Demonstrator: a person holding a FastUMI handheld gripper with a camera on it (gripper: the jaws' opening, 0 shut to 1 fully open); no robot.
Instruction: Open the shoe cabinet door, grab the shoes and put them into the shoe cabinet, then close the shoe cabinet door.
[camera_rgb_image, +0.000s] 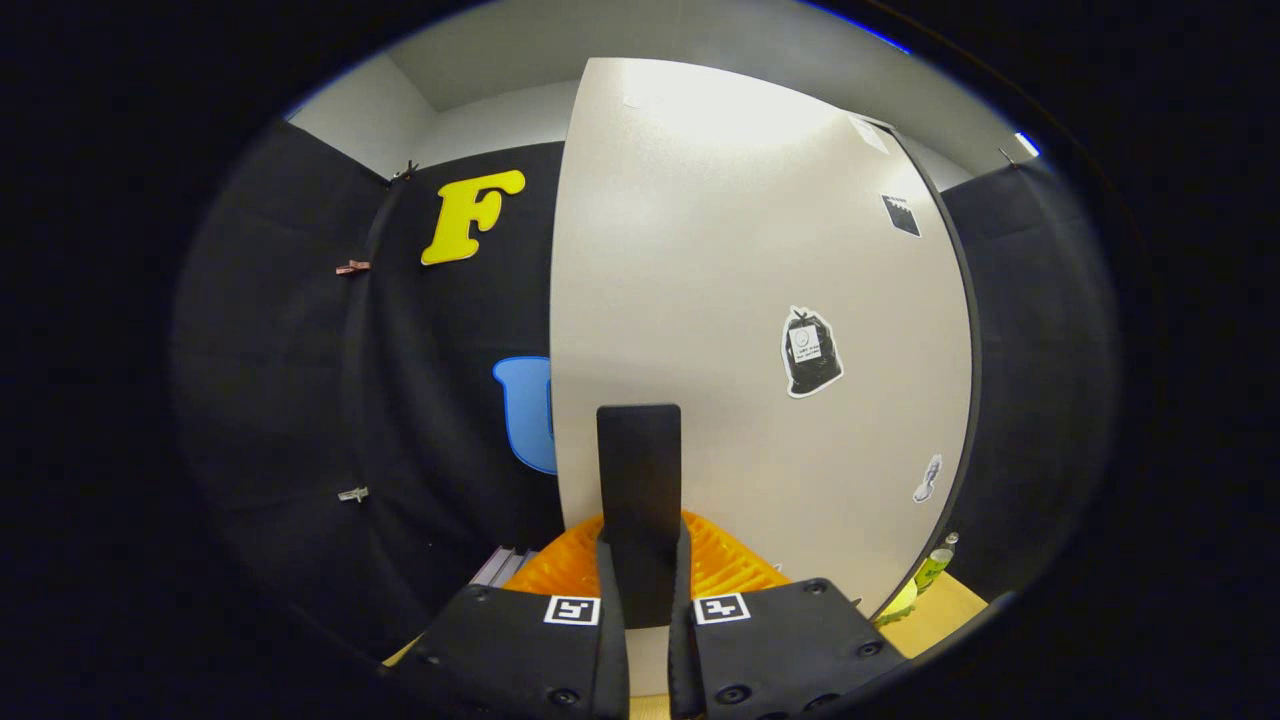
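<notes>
We find the gripper (640, 590) level and pointing straight at the pale shoe cabinet door (740, 330), its two fingers drawn close together and clamped on the dark upright door handle (640, 480) that rises between them. The door stands directly ahead of the fingers, its face carrying a bag-shaped sticker (810, 352) and two smaller stickers toward its dark far edge. We note an orange ribbed object (725, 560) just beyond the fingers at the door's foot, and a green bottle (935, 567) past the door's far edge.
</notes>
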